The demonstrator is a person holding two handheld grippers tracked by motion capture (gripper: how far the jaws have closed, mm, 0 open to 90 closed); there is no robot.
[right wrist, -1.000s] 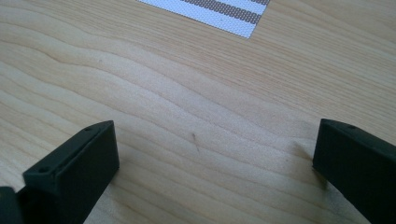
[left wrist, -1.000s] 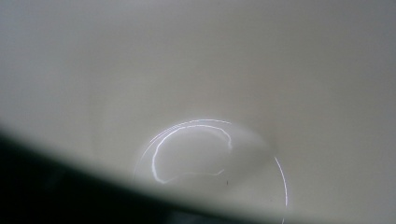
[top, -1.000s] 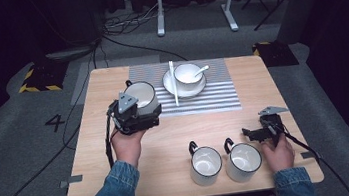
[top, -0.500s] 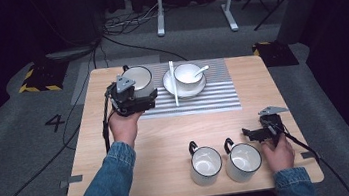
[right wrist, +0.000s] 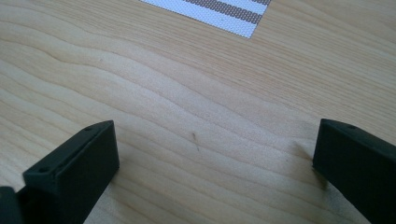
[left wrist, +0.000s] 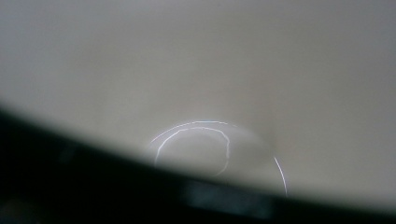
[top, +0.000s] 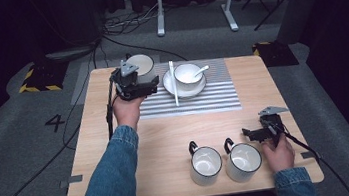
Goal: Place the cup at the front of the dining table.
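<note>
Right hand-held gripper (right wrist: 212, 163) low over the desk (right wrist: 187, 93), jaws spread wide apart with nothing between. One black jaw rising at the lower left of the view, the other at the lower right, both close above bare, pale wood with wavy grain. Small dark fleck in the wood between the jaws. Corner of a striped mat (right wrist: 219, 11) lying flat on the desk at the top of the view, well ahead of the jaws.

Glossy glazed ceramic bowl (top: 142, 64); matt pale grained wooden table (top: 167, 139)
</note>
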